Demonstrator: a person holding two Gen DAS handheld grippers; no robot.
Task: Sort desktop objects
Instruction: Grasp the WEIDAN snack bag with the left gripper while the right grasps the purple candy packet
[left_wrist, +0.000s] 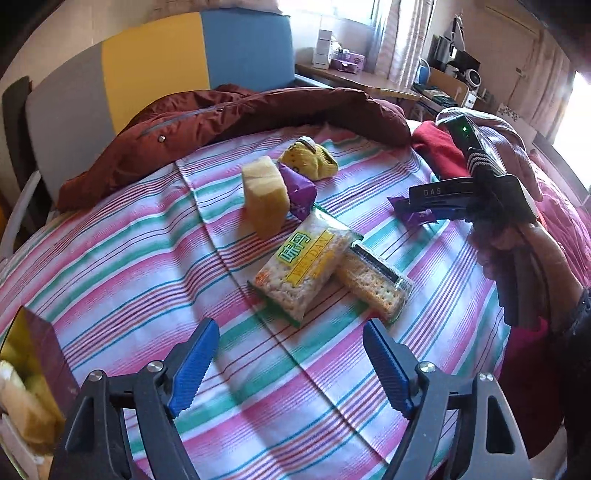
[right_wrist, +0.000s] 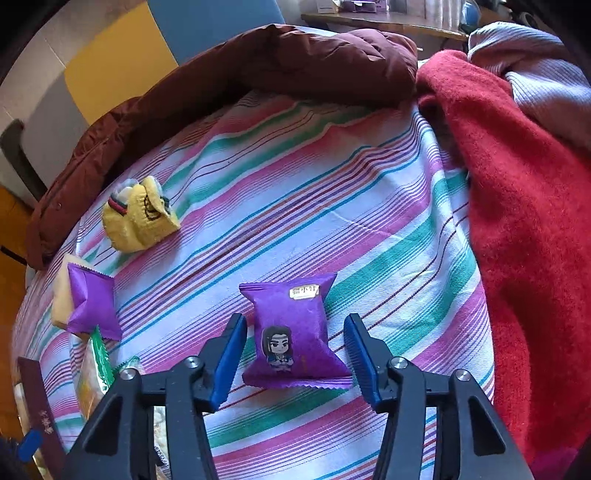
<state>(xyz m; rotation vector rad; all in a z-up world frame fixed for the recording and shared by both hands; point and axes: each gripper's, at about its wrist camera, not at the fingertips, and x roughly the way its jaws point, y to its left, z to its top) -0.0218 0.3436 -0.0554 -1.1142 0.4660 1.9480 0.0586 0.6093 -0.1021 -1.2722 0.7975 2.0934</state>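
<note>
Going left to right: a dark red box (left_wrist: 40, 354) is sitting at the far left edge of the striped bedsheet (left_wrist: 129, 266), with some yellowish stuff inside, so it's probably being used as the drop-off bin. The left gripper (left_wrist: 290, 363) is being held above bare sheet with its jaws spread wide and nothing between them. Just beyond it, the green rice-cracker pack (left_wrist: 303, 267) is lying across the clear biscuit pack (left_wrist: 376, 286), likely the next targets. Farther off, a yellow sponge block (left_wrist: 264, 197) is leaning against a purple packet (left_wrist: 299, 190), and a small yellow pouch (left_wrist: 308, 158) is lying behind them.

Over on the right, the right gripper (right_wrist: 295, 354) is being lowered over the purple snack packet (right_wrist: 295, 332). The packet is lying flat on the sheet between the jaws, which are partly closed in around it, but a gap is showing on both sides, so nothing's being pinched yet. It's being straddled across its narrow width, probably so the puffy wrapper gets squeezed evenly. A red blanket (right_wrist: 524, 221) is piled at the far right.
</note>
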